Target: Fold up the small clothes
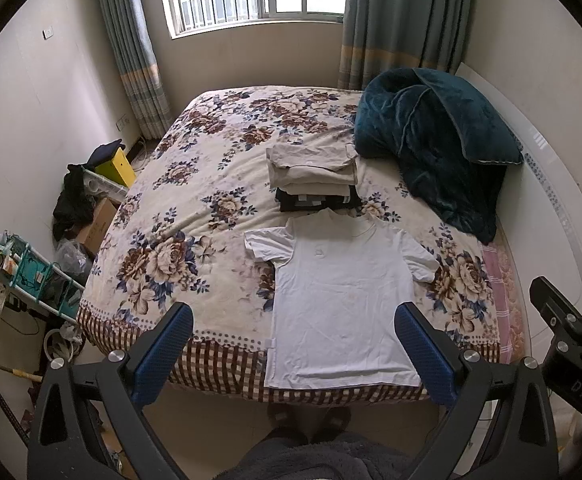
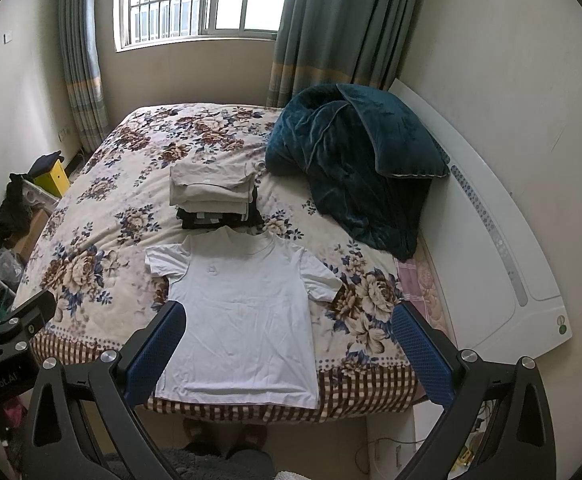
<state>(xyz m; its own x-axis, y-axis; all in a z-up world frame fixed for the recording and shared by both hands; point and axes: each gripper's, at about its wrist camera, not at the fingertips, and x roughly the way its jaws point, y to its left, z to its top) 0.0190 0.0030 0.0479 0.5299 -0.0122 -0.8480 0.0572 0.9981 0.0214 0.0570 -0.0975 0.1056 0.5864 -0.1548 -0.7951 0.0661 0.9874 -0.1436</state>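
Note:
A small white T-shirt (image 1: 343,300) lies spread flat, face up, at the near edge of the floral bed (image 1: 211,216), collar away from me; it also shows in the right wrist view (image 2: 243,316). Behind its collar stands a stack of folded clothes (image 1: 313,178), beige on top, black below, also in the right wrist view (image 2: 215,194). My left gripper (image 1: 295,328) is open and empty, held above the shirt's hem. My right gripper (image 2: 291,328) is open and empty, above the shirt's right side.
A dark teal quilt (image 1: 435,136) is heaped at the bed's right back, against a white headboard (image 2: 503,264). Boxes, a rack and clutter (image 1: 51,248) crowd the floor left of the bed. My slippered feet (image 1: 311,416) stand at the bed's near edge.

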